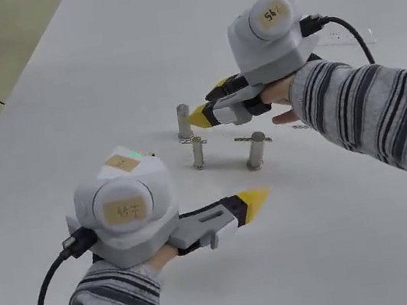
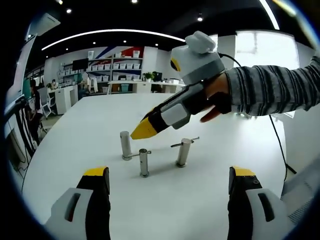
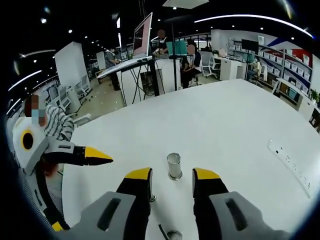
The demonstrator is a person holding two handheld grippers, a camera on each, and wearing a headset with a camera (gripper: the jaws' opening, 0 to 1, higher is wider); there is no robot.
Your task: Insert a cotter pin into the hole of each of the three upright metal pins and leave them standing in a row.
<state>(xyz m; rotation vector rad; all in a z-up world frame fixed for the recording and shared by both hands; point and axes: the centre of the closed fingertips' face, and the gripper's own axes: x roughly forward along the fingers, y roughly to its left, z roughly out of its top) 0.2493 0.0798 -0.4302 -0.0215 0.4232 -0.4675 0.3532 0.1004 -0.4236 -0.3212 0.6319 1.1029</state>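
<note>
The right claw (image 3: 171, 175) is partly open, its yellow tips a modest gap apart with nothing gripped between them. Just beyond that gap, centred between the tips and touching neither, the bare pin (image 3: 174, 165) stands upright on the white bench (image 3: 225, 125). Its top shows no cross-piece. In the head view this claw comes in from the right, with its tip just beside the upper part of that pin, the leftmost of the three.

The left claw (image 2: 168, 172) is spread wide and holds nothing. It hangs low over the bench on the person's side, pointing at the group, near it but touching none of the pins. Ahead of it, framed between its two jaws in the left gripper view, the middle pin (image 2: 144, 162) stands nearest. A cotter pin (image 2: 145, 151) goes through its head and forms a short crossbar. To the right stands the third pin (image 2: 183, 152), also upright, with a second cotter pin (image 2: 186, 142) through its top, one end sticking out to the right. The bare pin is to the left of the middle one and a little behind it. The three stand close together in a loose, bent line rather than a straight row, and none touches another.
</note>
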